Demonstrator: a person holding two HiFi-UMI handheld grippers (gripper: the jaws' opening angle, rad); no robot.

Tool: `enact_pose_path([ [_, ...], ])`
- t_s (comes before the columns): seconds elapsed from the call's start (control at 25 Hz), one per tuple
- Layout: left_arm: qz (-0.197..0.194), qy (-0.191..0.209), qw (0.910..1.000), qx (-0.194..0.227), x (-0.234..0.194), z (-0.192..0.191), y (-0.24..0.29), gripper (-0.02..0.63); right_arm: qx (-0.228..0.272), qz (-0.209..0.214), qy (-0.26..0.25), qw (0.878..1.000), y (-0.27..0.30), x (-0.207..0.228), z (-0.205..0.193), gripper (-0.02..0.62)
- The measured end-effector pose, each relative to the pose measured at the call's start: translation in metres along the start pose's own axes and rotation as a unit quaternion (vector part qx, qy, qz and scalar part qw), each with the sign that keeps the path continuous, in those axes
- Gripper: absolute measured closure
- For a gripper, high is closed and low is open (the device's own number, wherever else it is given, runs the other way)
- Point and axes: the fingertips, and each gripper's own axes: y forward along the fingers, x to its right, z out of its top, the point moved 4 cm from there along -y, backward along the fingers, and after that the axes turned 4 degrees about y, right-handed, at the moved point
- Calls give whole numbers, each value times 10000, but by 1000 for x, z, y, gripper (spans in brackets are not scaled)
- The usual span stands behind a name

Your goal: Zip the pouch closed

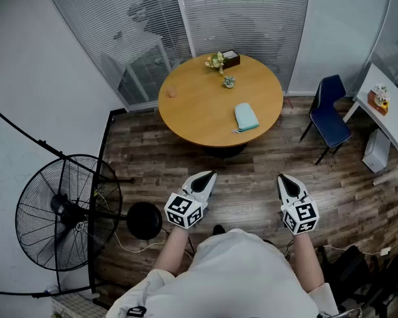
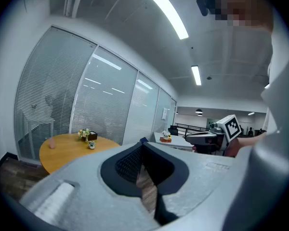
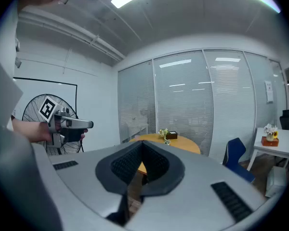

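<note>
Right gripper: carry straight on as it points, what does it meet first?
The right gripper would likely meet the round table at its near edge; only wood floor lies between, though depth is unclear.

Round wooden table (image 1: pixel 199 111): teal pouch (image 1: pixel 246 117) near right edge; flowers (image 1: pixel 216 61), dark box (image 1: pixel 231 59), small plant (image 1: pixel 229 82); pinkish thing (image 1: pixel 172 92), maybe cup

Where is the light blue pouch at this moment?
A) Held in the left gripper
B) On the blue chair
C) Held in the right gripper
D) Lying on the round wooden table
D: the pouch lies on the round table, while the left gripper and right gripper are over the floor, short of the table, jaws together on nothing.
</note>
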Motion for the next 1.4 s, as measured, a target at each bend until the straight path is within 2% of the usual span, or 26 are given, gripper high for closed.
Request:
enact_pose_path([
  [0.44, -60, 12, 10000, -33, -2, -3, 1, 588, -35, 57, -86, 9999, 6, -8, 0, 594],
  [0.72, -121, 59, 9999, -86, -6, -6, -1, 588, 36, 85, 130, 9999, 11, -12, -1, 594],
  [0.88, -151, 7, 9998, -91, -12, -8, -4, 586, 13, 81, 69, 9999, 15, -18, -3, 594],
  [1.4, -350, -159, 9990, -209, -41, -21, -9, 584, 19, -181, 205, 9996, 31, -35, -11, 588],
])
